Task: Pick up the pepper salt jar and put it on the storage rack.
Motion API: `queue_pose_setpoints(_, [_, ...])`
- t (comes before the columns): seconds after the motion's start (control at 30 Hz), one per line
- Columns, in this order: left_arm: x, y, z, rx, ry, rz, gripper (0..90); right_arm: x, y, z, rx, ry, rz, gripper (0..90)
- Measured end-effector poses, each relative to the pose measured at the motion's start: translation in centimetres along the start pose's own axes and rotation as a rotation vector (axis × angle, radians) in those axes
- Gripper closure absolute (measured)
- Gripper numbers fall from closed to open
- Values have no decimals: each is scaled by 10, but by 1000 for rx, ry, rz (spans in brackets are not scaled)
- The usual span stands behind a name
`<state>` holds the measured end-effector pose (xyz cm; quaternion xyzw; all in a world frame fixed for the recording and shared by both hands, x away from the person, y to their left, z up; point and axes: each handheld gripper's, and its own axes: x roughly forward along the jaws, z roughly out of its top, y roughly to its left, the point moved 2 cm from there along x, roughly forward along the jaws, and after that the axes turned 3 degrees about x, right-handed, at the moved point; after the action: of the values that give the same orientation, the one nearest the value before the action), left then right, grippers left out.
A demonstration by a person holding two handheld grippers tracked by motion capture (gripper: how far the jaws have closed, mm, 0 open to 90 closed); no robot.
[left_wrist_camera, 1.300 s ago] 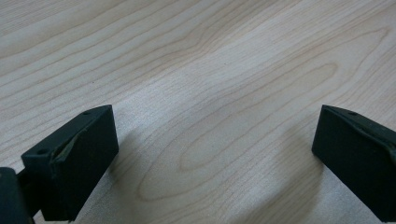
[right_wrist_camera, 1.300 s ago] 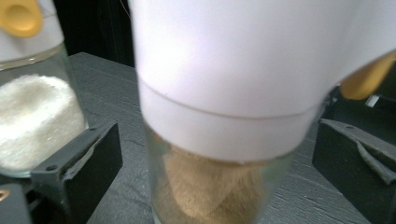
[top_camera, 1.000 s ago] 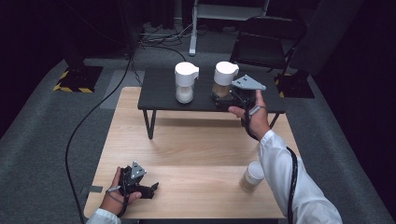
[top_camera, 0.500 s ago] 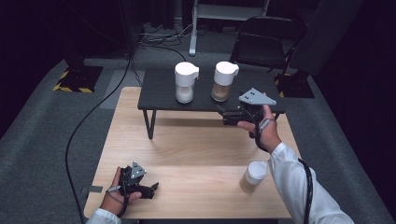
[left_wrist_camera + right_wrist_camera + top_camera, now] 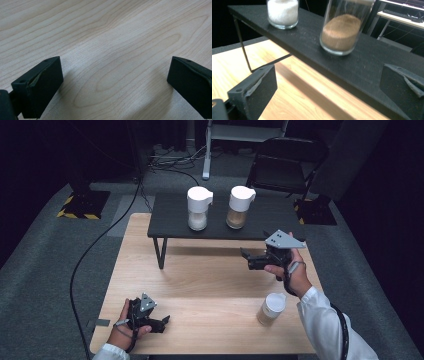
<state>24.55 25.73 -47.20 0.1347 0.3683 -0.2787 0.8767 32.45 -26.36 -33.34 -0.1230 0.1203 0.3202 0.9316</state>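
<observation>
From the high view, the right gripper [image 5: 248, 260] hung above the wooden desk [image 5: 200, 280], just in front of the low black shelf [image 5: 175, 217], its jaws spread and holding nothing. On the shelf stood two jars side by side but apart: the jar of brown grains [image 5: 238, 207] nearer that gripper and the jar of white grains [image 5: 198, 208] to its left, both upright with white lids. A third jar with a white lid [image 5: 270, 309] stood on the desk near the person's right forearm. The left gripper [image 5: 162, 322] rested low at the near left corner of the desk, well apart from all of it.

In the left gripper view, the jaws stood wide apart over bare wood grain (idle, by the look of it).

In the right gripper view, the spread jaws framed the shelf edge, with the brown jar [image 5: 344, 27] ahead and slightly above, and the white jar [image 5: 282, 12] farther left.

The brown jar seemed to have been set on the shelf, the step in hand being the one between jars. The next move probably called for turning down to the jar on the desk, squaring the jaws around its glass body below the lid and closing firmly.
</observation>
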Motion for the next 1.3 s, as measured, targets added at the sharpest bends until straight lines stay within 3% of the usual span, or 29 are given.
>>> queue_pose_setpoints(0.37, [0, 0, 0, -1, 0, 0, 2, -17, -2, -21, -3, 28, 43, 9])
queue_pose_setpoints(0.53, [0, 0, 0, -1, 0, 0, 2, -30, -5, -28, -26, 34, 83, 9])
queue_pose_setpoints(0.93, [0, 0, 0, -2, 0, 1, 2, -59, -2, -53, -59, 48, 112, 9])
queue_pose_setpoints(1.3, [0, 0, 0, -1, 0, 1, 2, -80, -5, -77, -29, 55, 121, 9])
